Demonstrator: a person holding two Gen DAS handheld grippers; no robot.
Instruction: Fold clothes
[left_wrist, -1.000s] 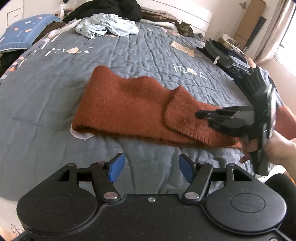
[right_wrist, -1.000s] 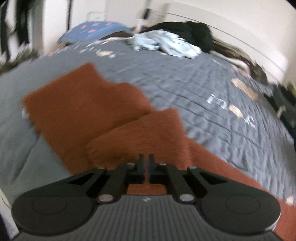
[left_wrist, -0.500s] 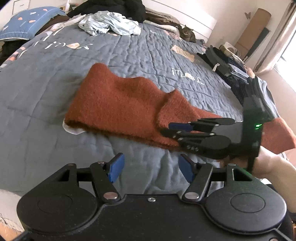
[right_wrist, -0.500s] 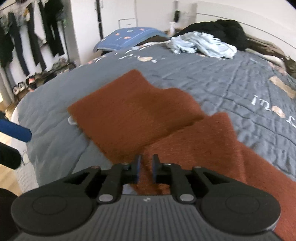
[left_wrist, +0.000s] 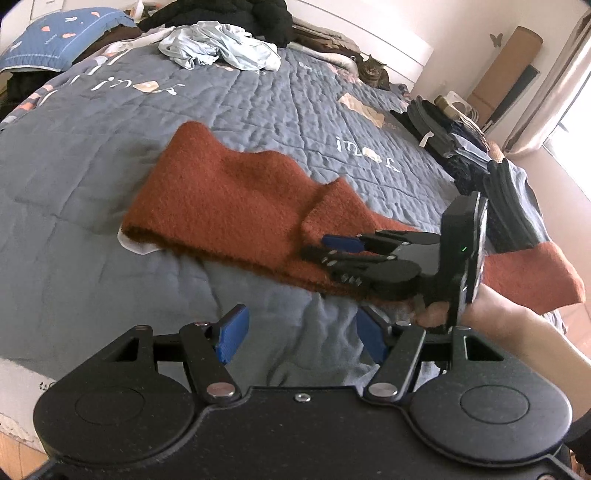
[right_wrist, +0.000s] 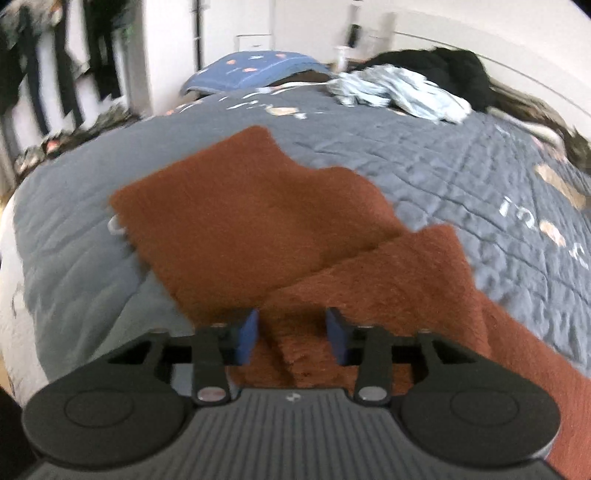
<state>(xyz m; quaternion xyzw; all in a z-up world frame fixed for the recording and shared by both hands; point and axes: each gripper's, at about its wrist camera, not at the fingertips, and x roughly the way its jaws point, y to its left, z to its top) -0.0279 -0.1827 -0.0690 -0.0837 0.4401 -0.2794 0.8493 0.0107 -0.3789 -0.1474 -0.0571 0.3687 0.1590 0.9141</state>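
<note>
Matte black left claw (left_wrist: 299, 338) with blue rubber pads (left_wrist: 231, 334), silver pivot screws; black right claw (right_wrist: 291, 334), ribbed grey housing, green light at three o'clock.

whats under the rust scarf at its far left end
A bit of white fabric pokes out from under the rust scarf at that corner, lying on the grey quilt. How far it runs beneath, and what it is, stays hidden by the scarf.
</note>
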